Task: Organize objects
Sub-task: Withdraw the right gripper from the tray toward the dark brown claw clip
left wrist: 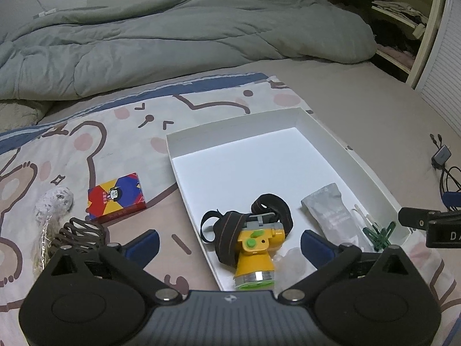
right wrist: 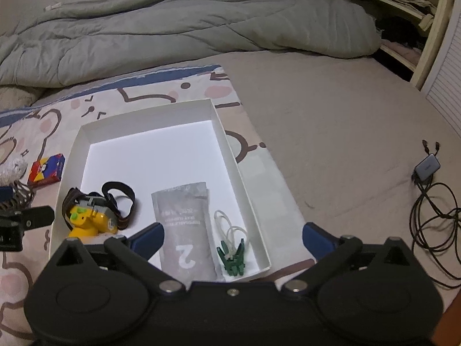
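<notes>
A white shallow box (left wrist: 230, 127) (right wrist: 144, 115) lies on the patterned bed sheet. In it rest a yellow headlamp (left wrist: 255, 248) (right wrist: 86, 220) with a dark strap, a grey pouch (left wrist: 331, 210) (right wrist: 184, 225) and a bag of green clips (left wrist: 380, 235) (right wrist: 233, 256). My left gripper (left wrist: 230, 245) hovers open over the headlamp, its pads apart from it. My right gripper (right wrist: 233, 239) is open above the pouch and clips, touching neither. Left of the box lie a red, yellow and blue card box (left wrist: 116, 196) (right wrist: 46, 170), a white lumpy object (left wrist: 54, 201) and a brown spiral clip (left wrist: 80, 235).
A grey duvet (left wrist: 173, 37) is bunched across the far side of the bed. A small grey hub with black cables (right wrist: 429, 190) (left wrist: 442, 155) lies on the sheet to the right. Open shelves (left wrist: 403, 23) and a slatted white door (right wrist: 449, 66) stand at the far right.
</notes>
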